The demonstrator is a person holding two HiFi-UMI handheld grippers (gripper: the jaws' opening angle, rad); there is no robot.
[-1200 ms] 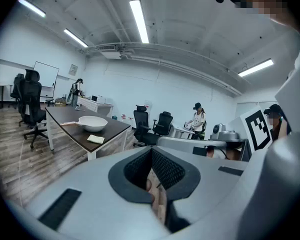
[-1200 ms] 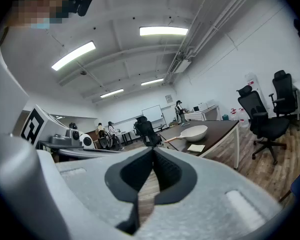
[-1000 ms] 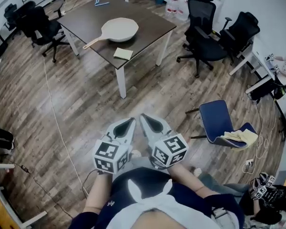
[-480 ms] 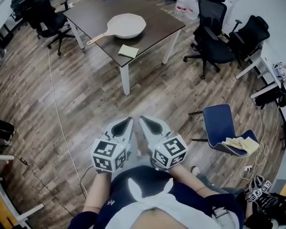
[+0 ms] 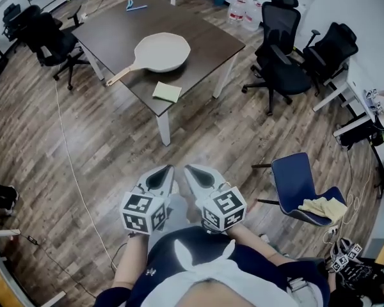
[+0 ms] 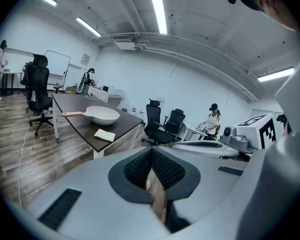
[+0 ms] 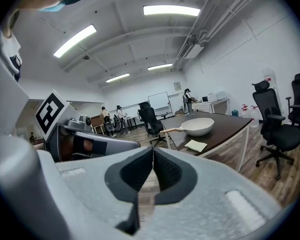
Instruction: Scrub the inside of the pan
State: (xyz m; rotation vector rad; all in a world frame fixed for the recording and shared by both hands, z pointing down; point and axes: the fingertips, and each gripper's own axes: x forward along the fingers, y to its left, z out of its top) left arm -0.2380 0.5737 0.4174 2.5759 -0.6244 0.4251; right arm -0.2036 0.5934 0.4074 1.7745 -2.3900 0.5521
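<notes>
The left gripper (image 6: 151,158) and the right gripper (image 7: 153,160) are both resting with their jaws pressed together on nothing, hovering side by side close in front of the person's body. They are well apart from the pan (image 5: 161,51), which is lying on the dark table (image 5: 205,40) with a yellow pad (image 5: 167,92) near it by the table's edge. Only the head view is showing a blue chair (image 5: 293,174) carrying a yellow cloth (image 5: 323,207), while only the gripper views are showing the ceiling lights (image 6: 159,9) and a person at a far desk (image 6: 210,122).
</notes>
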